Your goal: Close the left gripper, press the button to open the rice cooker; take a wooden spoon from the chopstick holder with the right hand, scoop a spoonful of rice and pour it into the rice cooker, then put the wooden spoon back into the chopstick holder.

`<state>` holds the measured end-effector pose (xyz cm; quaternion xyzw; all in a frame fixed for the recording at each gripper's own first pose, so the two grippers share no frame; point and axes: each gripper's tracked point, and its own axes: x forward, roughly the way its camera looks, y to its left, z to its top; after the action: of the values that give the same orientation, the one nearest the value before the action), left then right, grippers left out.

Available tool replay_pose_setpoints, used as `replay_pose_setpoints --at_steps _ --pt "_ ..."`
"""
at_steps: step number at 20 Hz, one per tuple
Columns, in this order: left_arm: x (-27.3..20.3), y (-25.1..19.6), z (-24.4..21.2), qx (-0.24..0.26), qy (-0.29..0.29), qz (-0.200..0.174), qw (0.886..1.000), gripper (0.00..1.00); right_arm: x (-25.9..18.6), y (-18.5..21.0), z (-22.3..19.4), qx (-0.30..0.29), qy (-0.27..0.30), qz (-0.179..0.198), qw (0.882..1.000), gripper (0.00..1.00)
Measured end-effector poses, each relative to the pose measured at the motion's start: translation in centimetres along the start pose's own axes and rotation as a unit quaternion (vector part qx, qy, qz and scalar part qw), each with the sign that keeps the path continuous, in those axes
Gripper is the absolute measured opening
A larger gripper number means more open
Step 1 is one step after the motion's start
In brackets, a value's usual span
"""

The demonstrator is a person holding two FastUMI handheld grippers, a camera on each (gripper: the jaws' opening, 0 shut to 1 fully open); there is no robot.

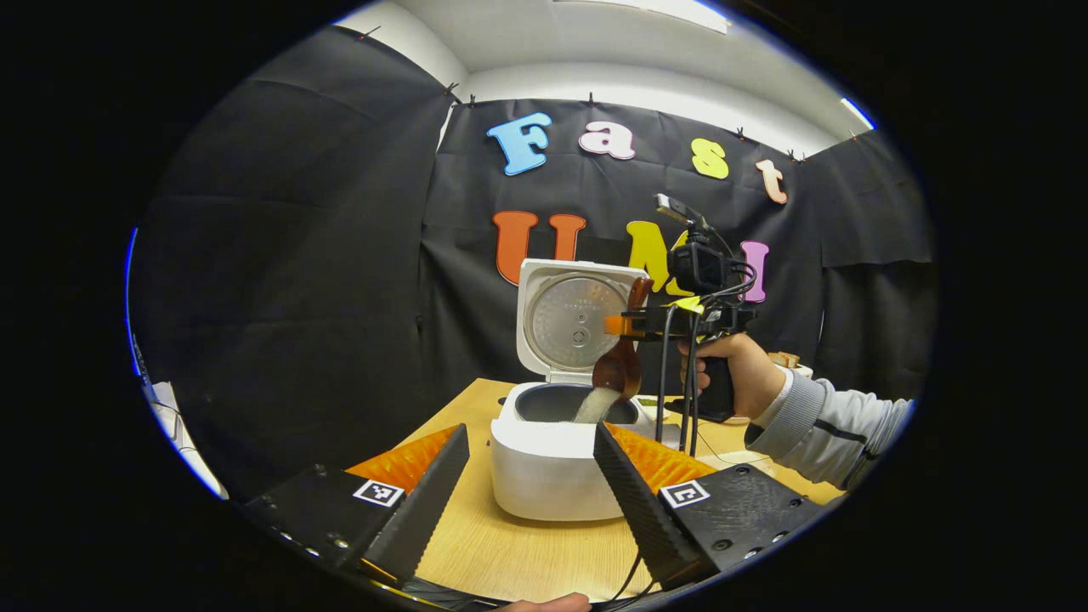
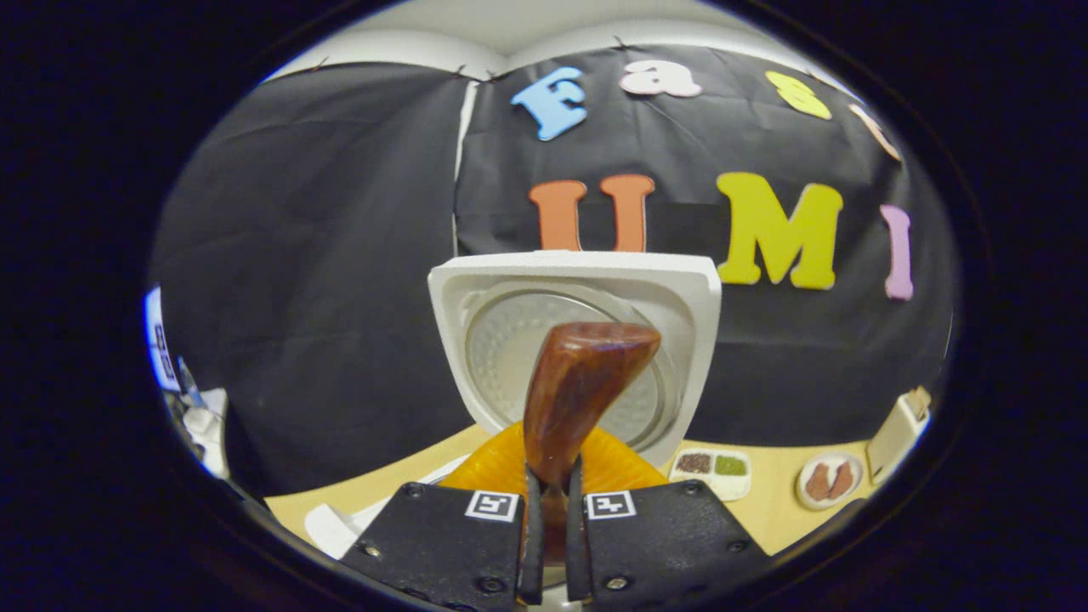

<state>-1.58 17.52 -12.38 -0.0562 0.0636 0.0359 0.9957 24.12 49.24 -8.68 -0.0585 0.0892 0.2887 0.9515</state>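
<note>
White rice cooker (image 1: 544, 476); reddish-brown wooden spoon (image 2: 582, 382) (glossy); pale wood-grain table (image 1: 510, 552).

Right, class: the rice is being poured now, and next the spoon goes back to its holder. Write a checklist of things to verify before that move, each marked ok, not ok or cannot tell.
1. Rice cooker lid up: ok, it stands open behind the pot.
2. Right gripper holds the wooden spoon: ok, jaws clamped on the handle.
3. Spoon bowl over the pot: ok, tilted down above the opening.
4. Rice finished pouring: not ok, a white stream runs into the pot.
5. Left gripper out of the way: ok, open, back from the cooker.
6. Chopstick holder free to receive the spoon: cannot tell.
</note>
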Motion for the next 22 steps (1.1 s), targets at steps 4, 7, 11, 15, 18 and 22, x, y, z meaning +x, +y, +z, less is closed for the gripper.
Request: replay_pose_setpoints --at_steps 4,7,11,15,18,22 --pt "0.1 -0.7 0.0 0.004 -0.001 -0.005 1.0 0.94 -0.9 1.2 0.3 -0.101 -0.03 -0.001 0.994 0.16" --pt "0.1 -1.4 -0.5 0.004 0.005 -0.013 1.0 0.94 -1.2 1.2 0.4 -0.12 -0.041 -0.013 0.992 0.16" --pt "0.0 -2.0 -0.2 0.0 0.004 -0.028 1.0 0.94 -2.3 -0.6 0.7 -0.088 -0.041 -0.023 0.995 0.17" --pt "0.5 -2.9 0.5 -0.017 -0.004 -0.034 0.999 0.94 -5.0 -3.9 0.5 -0.02 -0.033 -0.039 0.998 0.17" --pt "0.8 -3.4 0.5 -0.013 -0.009 -0.039 0.999 0.94 -6.5 -7.2 0.7 0.006 -0.033 -0.055 0.998 0.16" --pt "1.2 -5.0 1.2 -0.001 -0.024 -0.027 0.999 0.94 -9.3 -11.3 0.1 0.012 -0.032 -0.081 0.996 0.17"
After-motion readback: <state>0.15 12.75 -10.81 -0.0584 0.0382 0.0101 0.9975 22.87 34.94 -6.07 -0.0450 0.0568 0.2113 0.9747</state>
